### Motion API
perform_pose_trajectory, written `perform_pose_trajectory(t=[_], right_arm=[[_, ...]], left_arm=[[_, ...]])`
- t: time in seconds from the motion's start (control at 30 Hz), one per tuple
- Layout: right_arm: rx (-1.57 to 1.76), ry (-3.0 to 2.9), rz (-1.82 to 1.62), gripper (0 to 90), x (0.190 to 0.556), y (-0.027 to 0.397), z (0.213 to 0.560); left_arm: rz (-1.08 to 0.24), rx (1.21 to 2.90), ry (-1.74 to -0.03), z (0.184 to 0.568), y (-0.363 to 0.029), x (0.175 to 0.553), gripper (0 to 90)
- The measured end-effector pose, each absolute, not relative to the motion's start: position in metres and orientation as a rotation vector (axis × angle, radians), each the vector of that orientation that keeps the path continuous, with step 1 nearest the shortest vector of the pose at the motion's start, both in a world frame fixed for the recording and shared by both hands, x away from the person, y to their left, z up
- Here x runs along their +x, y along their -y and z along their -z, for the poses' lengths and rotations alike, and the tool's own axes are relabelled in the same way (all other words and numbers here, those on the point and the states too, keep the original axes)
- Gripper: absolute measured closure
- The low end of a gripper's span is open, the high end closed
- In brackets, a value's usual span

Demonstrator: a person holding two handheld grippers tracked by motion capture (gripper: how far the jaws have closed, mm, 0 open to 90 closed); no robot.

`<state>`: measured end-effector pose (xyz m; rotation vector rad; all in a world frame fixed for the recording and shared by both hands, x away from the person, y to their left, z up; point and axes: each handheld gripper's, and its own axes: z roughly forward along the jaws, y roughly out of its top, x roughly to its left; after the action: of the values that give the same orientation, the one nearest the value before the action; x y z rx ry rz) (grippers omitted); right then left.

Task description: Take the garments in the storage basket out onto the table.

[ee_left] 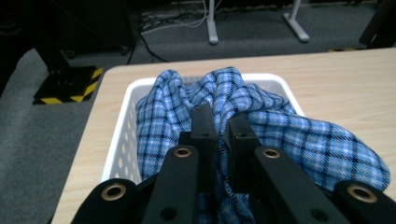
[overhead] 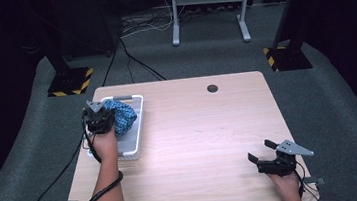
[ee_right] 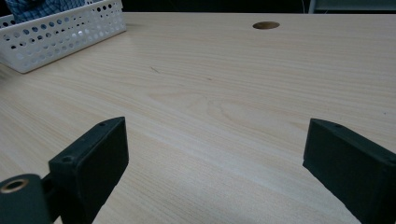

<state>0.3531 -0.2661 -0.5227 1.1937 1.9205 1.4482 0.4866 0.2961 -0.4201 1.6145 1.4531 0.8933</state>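
Blue plaid cloth (ee_left: 289, 135): crumpled, heaped in white perforated basket (ee_left: 122, 135), bulging above its rim and spilling over one side. Basket stands at the table's far left corner, long axis running away from the person; sidewalls pierced with round holes

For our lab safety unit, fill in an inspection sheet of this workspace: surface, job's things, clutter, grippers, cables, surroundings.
Surface: wooden table, a round hole near its far edge.
Job's things: blue plaid cloth bunched in a white perforated basket at the table's far left corner.
Clutter: nothing seen.
Grippers: left gripper shut on a fold of the cloth; right gripper open above bare wood, near right.
Cables: a black cable trails from the left gripper off the table; more cables lie on the floor beyond.
Surroundings: grey carpet, hazard-striped stand bases, a white frame.
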Motion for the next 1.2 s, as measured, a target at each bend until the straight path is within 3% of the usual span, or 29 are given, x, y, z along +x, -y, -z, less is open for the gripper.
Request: perform_pose_trajectory(t=[0.5,1.2], right_arm=[[1.202,-1.919,-1.449,5.6,0.353,0.266,0.523],[1.205,-1.916,-1.448,5.6,0.353,0.266,0.523]], left_arm=[[-0.927,1.493,-1.358,0.386,-0.301,0.464,83.7],[-0.958,1.449,-1.276,0.357,-0.297,0.447,83.7]])
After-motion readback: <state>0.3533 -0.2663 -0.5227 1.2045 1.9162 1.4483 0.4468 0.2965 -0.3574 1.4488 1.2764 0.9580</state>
